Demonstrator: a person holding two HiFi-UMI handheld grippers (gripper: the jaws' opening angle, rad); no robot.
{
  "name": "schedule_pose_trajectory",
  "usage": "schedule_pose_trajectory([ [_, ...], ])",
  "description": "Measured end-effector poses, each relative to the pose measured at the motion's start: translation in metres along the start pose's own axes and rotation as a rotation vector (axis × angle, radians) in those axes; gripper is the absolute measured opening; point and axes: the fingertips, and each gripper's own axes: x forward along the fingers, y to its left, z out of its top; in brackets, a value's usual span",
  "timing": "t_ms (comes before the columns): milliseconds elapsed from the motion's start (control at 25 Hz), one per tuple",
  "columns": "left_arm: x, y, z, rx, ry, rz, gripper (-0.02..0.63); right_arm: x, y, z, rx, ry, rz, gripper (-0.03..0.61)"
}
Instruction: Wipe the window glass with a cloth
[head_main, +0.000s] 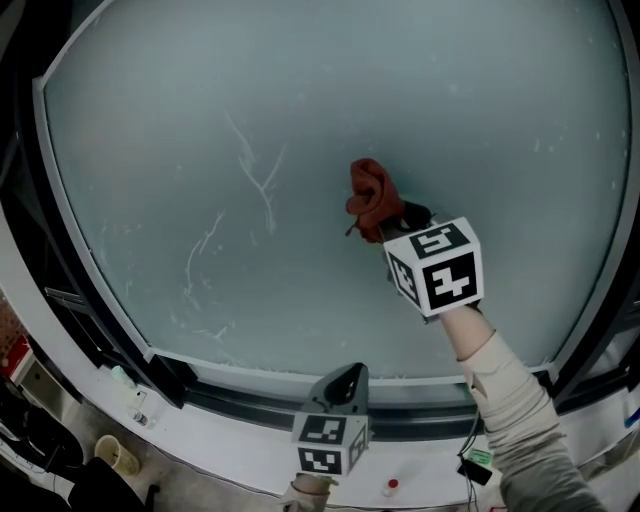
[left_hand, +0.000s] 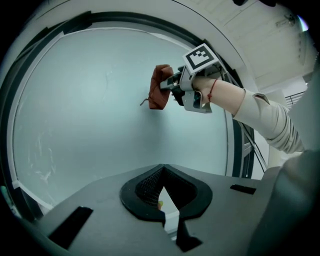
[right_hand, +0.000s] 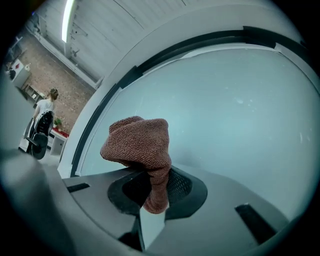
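Observation:
The window glass (head_main: 300, 110) fills the head view, with white smear streaks (head_main: 255, 175) left of centre. A reddish-brown cloth (head_main: 372, 200) is bunched against the pane near the middle. My right gripper (head_main: 396, 222) is shut on the cloth, and its marker cube (head_main: 436, 266) faces the camera. In the right gripper view the cloth (right_hand: 142, 147) sticks up from between the jaws of the right gripper (right_hand: 155, 187), in front of the glass (right_hand: 240, 115). My left gripper (head_main: 346, 378) hangs low by the bottom frame, shut and empty. From the left gripper (left_hand: 162, 172) I see the cloth (left_hand: 159, 87) on the pane.
A black window frame (head_main: 95, 300) rings the glass, with a white sill (head_main: 215, 445) below it. A small red-capped item (head_main: 390, 488) and a green tag (head_main: 480, 458) lie near the sill. A person (right_hand: 45, 107) stands far off at the left of the right gripper view.

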Motion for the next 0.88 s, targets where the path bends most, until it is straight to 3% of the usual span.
schedule_pose_trajectory([
  [440, 0.024, 0.012, 0.012, -0.002, -0.024, 0.025, 0.005, 0.037, -0.016, 0.001, -0.054, 0.024, -0.017, 0.048],
  [880, 0.031, -0.007, 0.01, 0.001, -0.024, -0.022, 0.005, -0.003, -0.073, -0.012, -0.086, 0.057, -0.13, 0.048],
])
